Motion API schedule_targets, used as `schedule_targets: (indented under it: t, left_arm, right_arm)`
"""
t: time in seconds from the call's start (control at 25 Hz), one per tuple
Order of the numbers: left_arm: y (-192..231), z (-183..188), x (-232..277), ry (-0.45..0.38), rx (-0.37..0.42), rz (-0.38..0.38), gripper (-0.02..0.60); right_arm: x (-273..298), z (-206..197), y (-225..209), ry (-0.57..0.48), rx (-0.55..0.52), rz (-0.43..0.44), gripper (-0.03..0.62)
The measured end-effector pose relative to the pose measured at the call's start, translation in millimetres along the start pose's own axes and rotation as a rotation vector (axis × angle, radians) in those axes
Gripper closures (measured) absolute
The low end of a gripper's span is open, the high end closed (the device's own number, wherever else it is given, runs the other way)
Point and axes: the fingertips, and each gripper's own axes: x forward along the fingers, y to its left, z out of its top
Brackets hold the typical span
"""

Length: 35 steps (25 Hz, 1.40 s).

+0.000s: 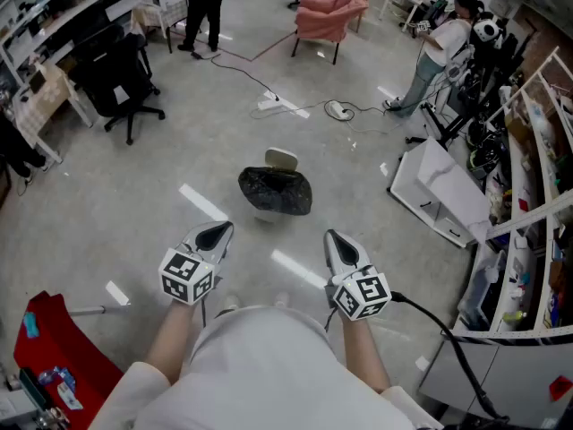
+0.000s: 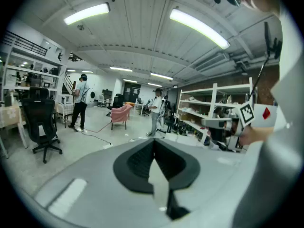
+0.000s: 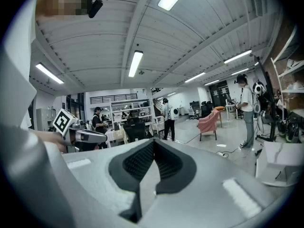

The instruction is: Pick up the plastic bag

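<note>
The black plastic bag point(image 1: 275, 191) sits bunched in a small bin on the grey floor ahead of me, with a pale lid point(image 1: 281, 159) at its far side. My left gripper point(image 1: 219, 229) hovers near and to the left of the bag, jaws shut and empty. My right gripper point(image 1: 334, 237) is held level with it on the near right, also shut and empty. Both point up and outward: the left gripper view shows its closed jaws point(image 2: 153, 140) against the room, the right gripper view its closed jaws point(image 3: 152, 141). Neither of these two views shows the bag.
A black office chair point(image 1: 116, 79) stands far left and a pink armchair point(image 1: 327, 16) at the back. Cables and a power strip point(image 1: 282, 106) lie beyond the bag. A tipped white cabinet point(image 1: 439, 191) and shelves point(image 1: 537, 195) line the right. A red object point(image 1: 63, 348) lies near left. People stand at the back.
</note>
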Motion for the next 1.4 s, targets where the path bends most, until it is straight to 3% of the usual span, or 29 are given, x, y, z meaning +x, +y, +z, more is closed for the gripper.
schedule_targets:
  t: [0.8, 1.4]
  left_arm:
    - [-14.2, -9.4, 7.6, 0.03, -0.005, 0.029, 0.577]
    - [-48.1, -23.5, 35.2, 0.036, -0.005, 0.098, 0.577]
  right_arm:
    - [-1.0, -10.8, -9.3, 0.031, 0.026, 0.057, 0.592]
    - [-23.9, -26.2, -65.0, 0.075, -0.011, 0.156, 0.592]
